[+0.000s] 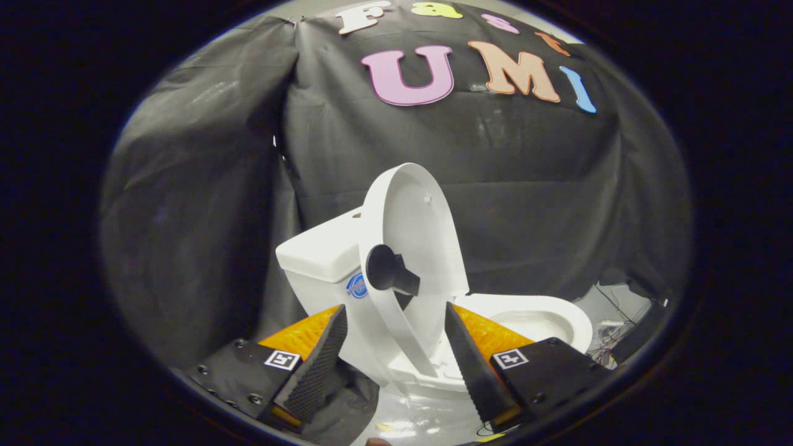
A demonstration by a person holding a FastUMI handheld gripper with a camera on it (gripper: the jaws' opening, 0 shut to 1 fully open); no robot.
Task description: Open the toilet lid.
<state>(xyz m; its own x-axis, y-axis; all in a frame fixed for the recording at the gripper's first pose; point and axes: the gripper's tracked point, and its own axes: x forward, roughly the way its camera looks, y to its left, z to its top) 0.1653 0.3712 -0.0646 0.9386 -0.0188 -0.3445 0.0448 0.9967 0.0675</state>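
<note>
Your tongs (393,322) are spread wide and pinch nothing; the fingers sit apart on either side of the lid's lower edge without touching it. The lid (412,248) stands raised, nearly upright, just ahead of the fingers and leaning back toward the tank (319,251). A dark knob (389,271) sticks out from its edge, facing you, just beyond the fingertips. The bowl (533,316) lies open beyond the far side of the lid.

By the look of it the lift is almost done. What remains, I judge, is to make sure the lid rests back against the tank and will not fall forward. If you push it further, press on the knob or the rim with one finger, slowly, and follow the hinge's arc rather than shoving straight. Keep the fingers spread so the rim does not catch between them. Then draw straight back toward yourself, clear of the knob.

The toilet stands on a pale, glossy floor (421,421), which may be slippery underfoot. Black cloth (204,204) hangs close behind and to the side as the booth wall. Thin wires (610,347) lie on the floor past the bowl; keep clear of them when you withdraw.
</note>
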